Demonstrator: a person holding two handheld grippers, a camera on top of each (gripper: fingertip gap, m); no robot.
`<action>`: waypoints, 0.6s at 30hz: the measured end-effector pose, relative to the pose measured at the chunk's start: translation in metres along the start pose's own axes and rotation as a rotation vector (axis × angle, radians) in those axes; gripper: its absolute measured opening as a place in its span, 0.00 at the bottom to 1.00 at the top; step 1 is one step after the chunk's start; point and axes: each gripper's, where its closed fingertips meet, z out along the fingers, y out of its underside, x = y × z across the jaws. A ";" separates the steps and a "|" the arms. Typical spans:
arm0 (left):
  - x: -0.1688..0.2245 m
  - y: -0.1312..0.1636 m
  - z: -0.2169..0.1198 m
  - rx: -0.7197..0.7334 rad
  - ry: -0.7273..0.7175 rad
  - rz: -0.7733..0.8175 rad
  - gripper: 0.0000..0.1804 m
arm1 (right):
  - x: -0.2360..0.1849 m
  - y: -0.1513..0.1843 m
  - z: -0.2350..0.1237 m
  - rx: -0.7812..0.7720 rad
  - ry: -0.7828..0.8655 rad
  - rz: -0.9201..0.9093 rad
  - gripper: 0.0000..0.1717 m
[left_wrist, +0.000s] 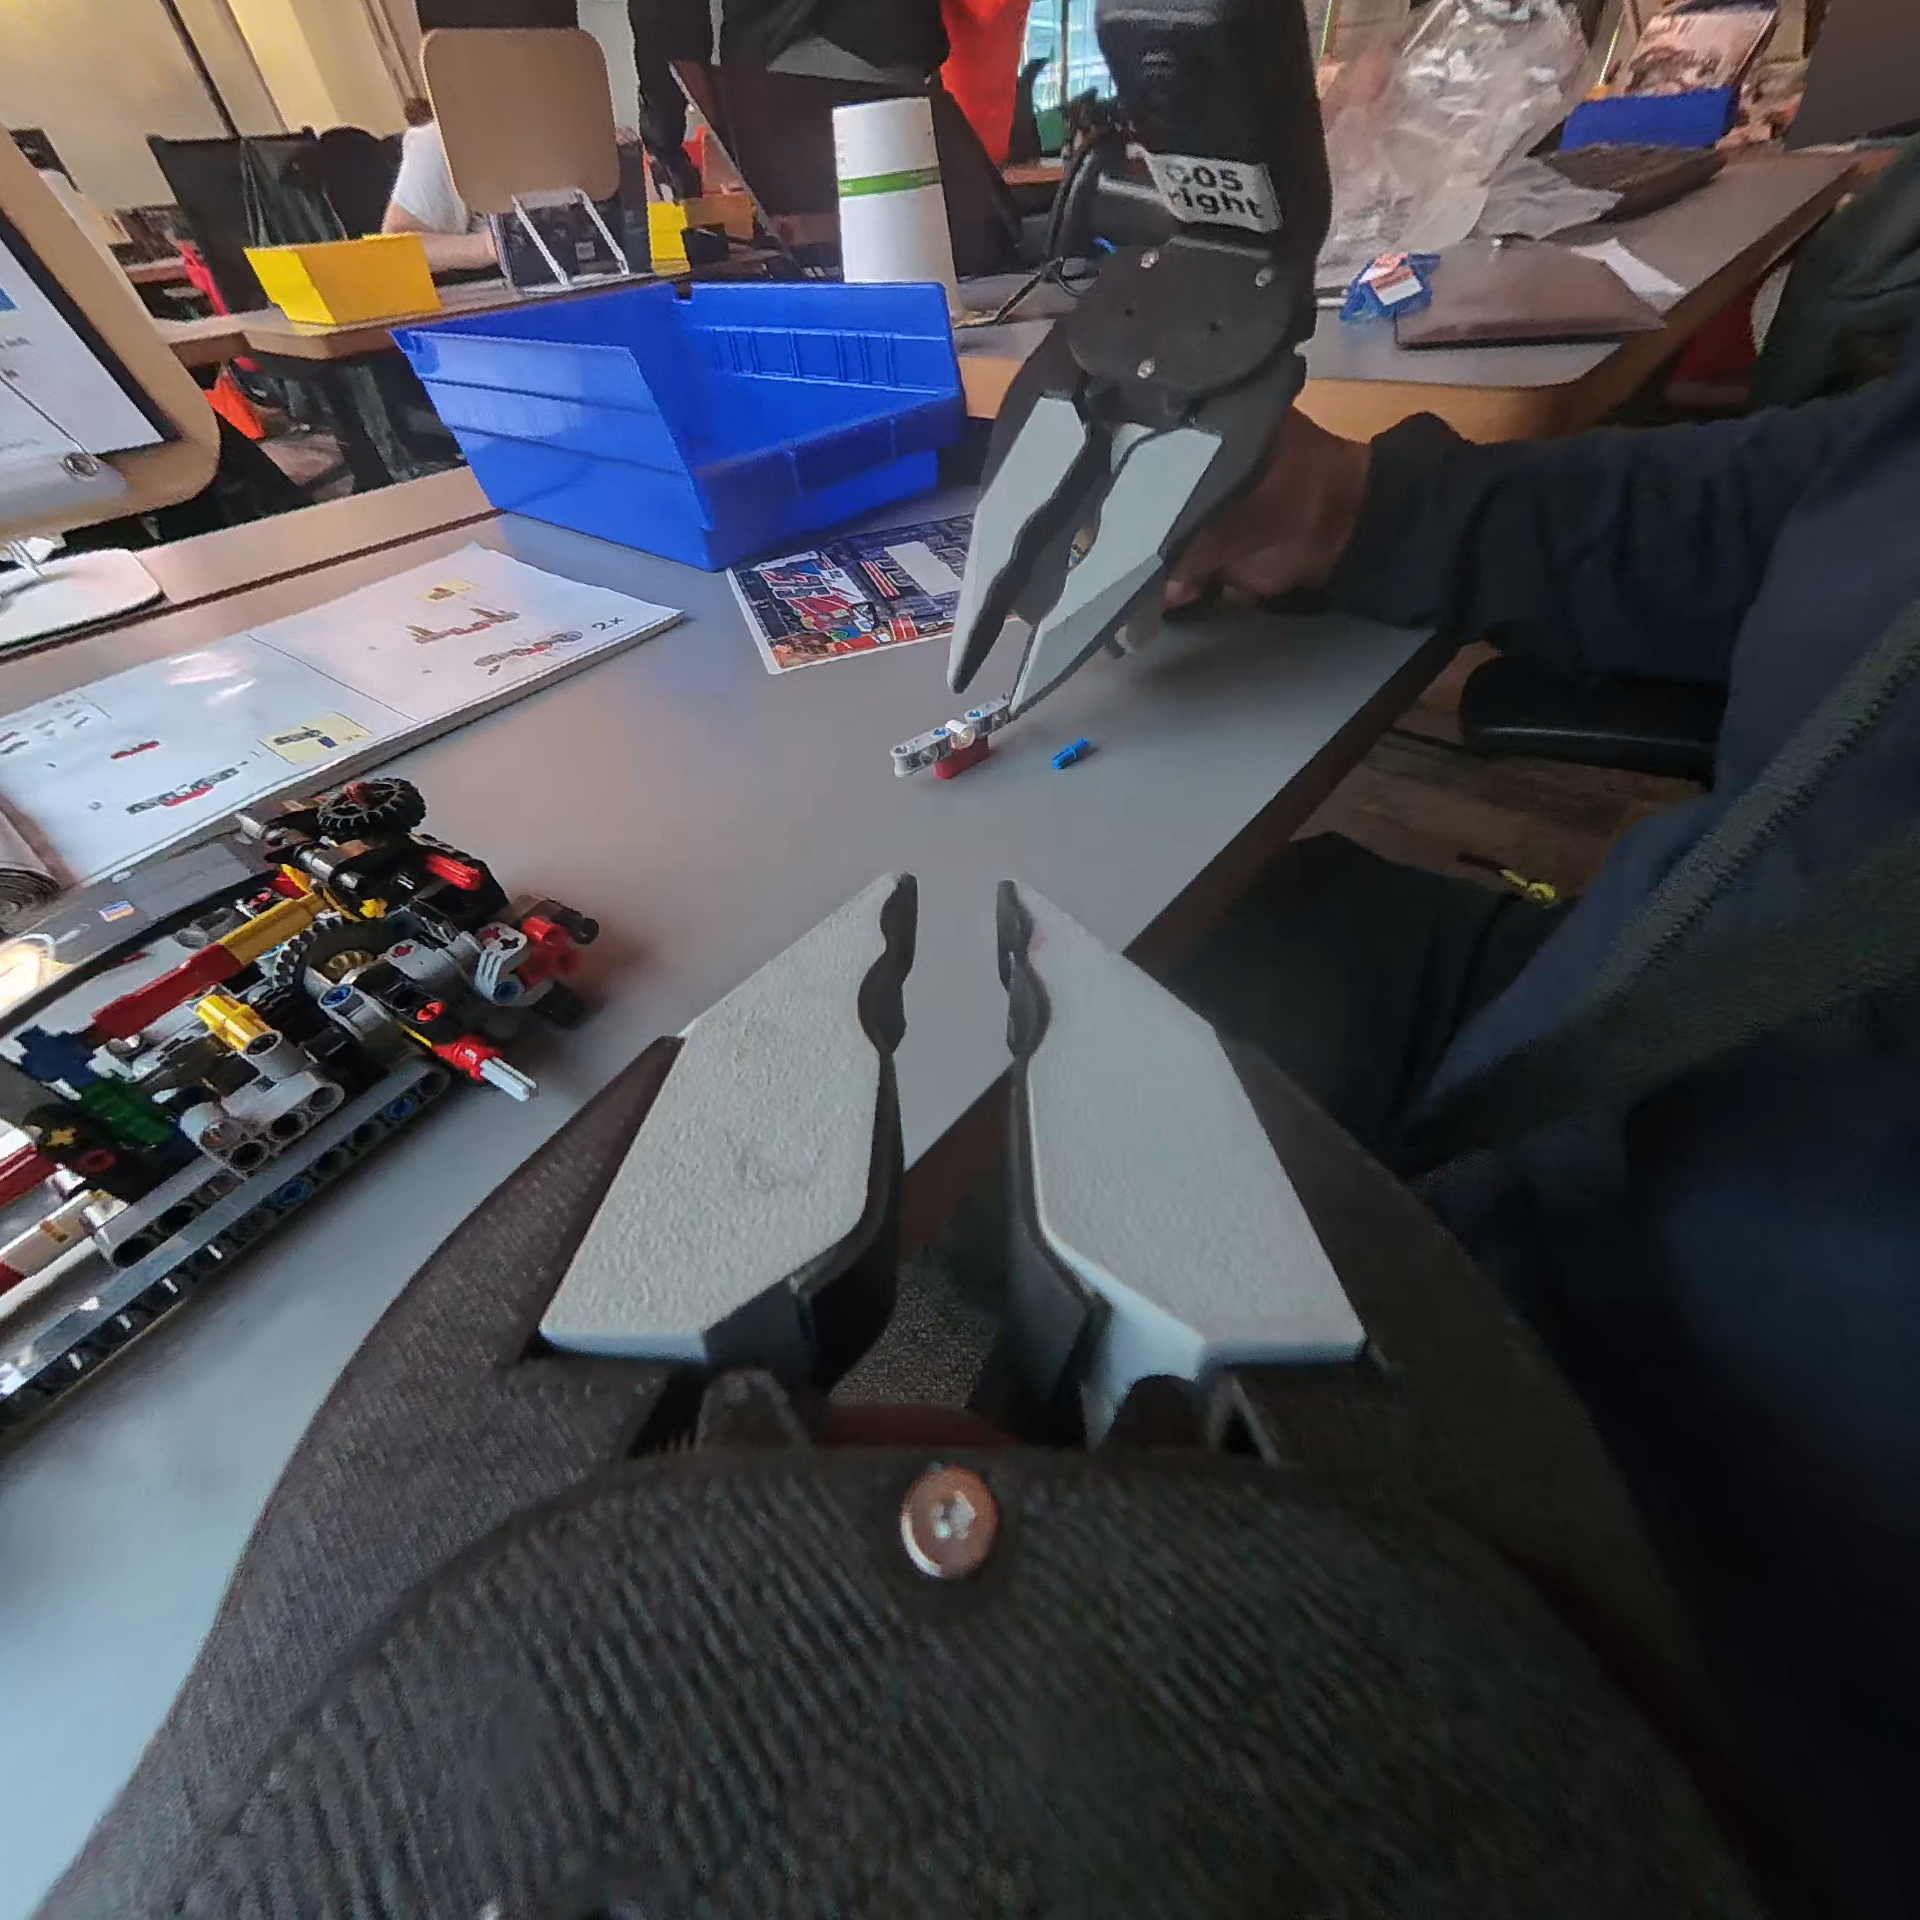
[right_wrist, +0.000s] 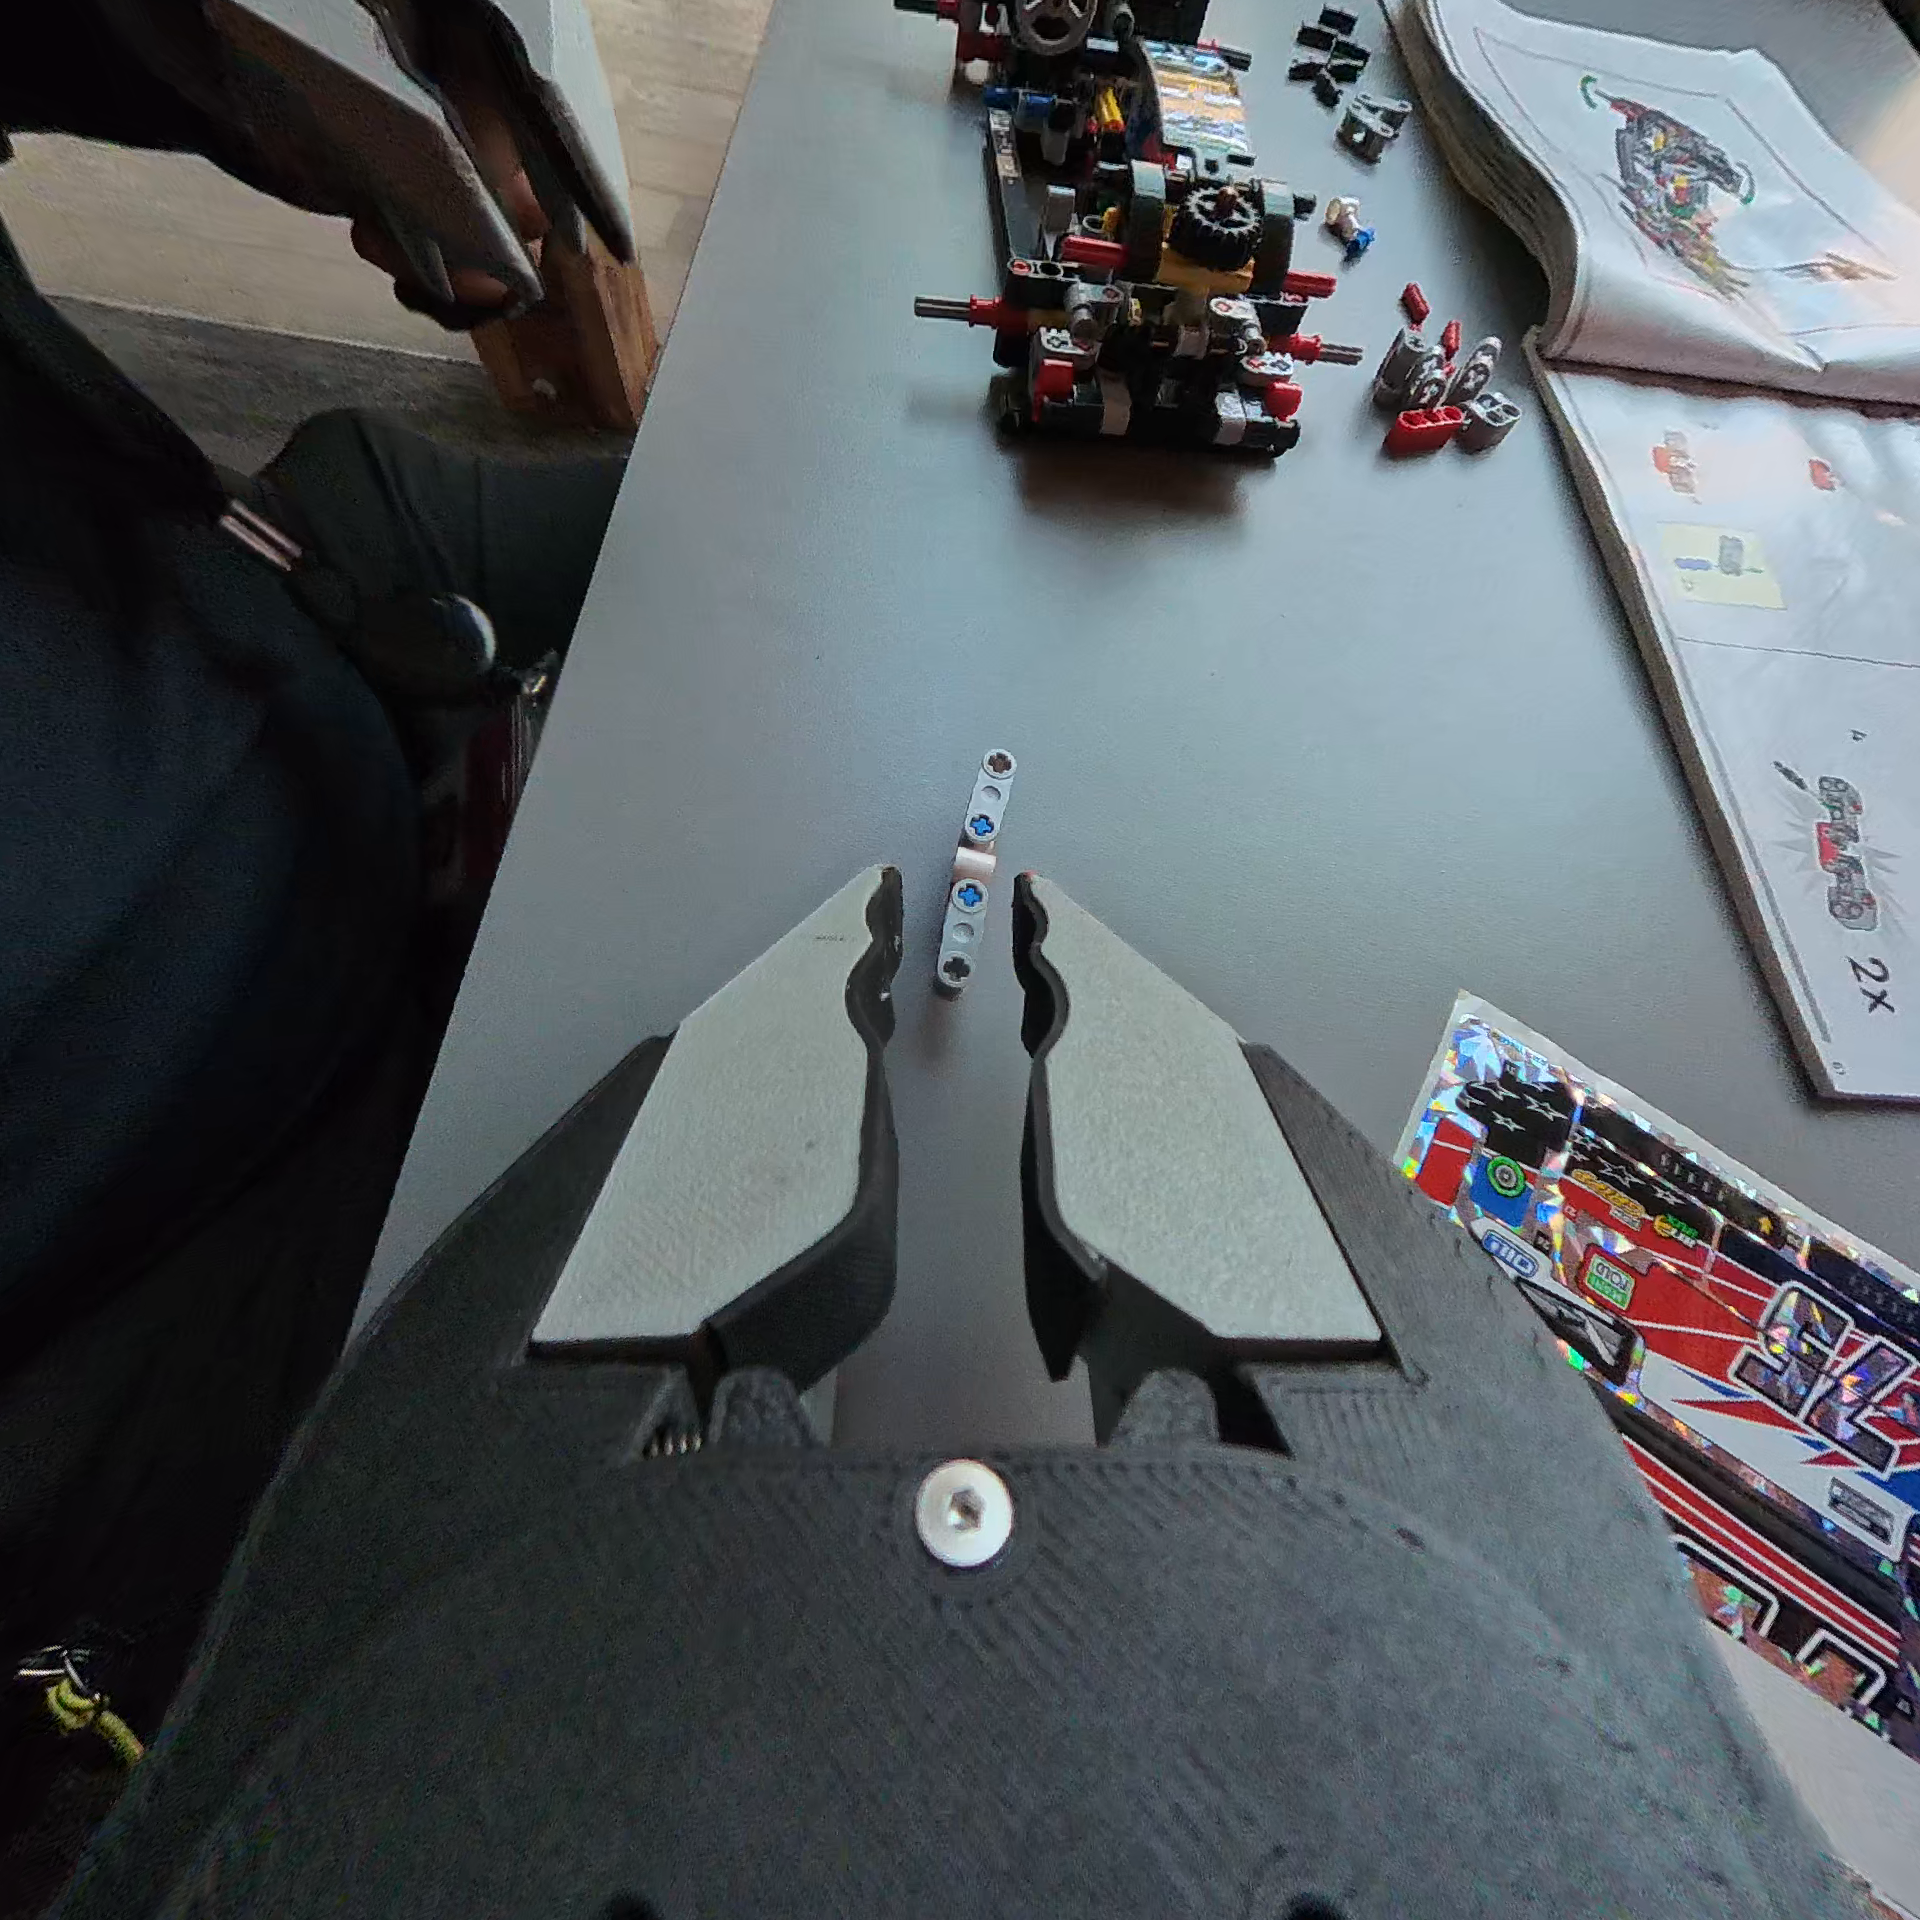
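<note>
Grey beam assembly (right_wrist: 975, 878): two short grey holed beams joined by a pale bushing with blue pins, on a red block visible from the left wrist view (left_wrist: 951, 743), lying on the grey table (right_wrist: 1195, 748).

Left of it: left gripper (left_wrist: 956, 904), jaws slightly apart, nothing between them, hovering well short of the assembly. Beyond the assembly in the right wrist view: half-built brick vehicle (right_wrist: 1143, 270), loose red and grey connectors (right_wrist: 1439, 390) next to that.

At it: right gripper (right_wrist: 956, 883), jaws apart, straddling the assembly's near end, clear gap either side, pads not pressing.

Right of it: instruction booklet (right_wrist: 1766, 582), foil sticker sheet (right_wrist: 1683, 1278). Small blue pin (left_wrist: 1070, 753) just beside the assembly.

Handling guess: light, stiff, smooth plastic; joints may pivot or pop. Pinch across the flat sides of the near beam, close to the bushing.
</note>
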 end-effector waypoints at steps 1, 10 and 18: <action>0.000 -0.001 0.001 0.005 0.005 -0.015 0.07 | 0.000 0.001 0.001 -0.008 0.003 -0.004 0.11; 0.000 -0.001 0.003 -0.010 -0.037 0.012 0.07 | 0.003 0.005 0.003 -0.042 0.039 -0.017 0.09; 0.001 -0.015 0.017 -0.024 -0.105 0.091 0.11 | 0.012 0.007 0.004 -0.062 0.147 -0.045 0.03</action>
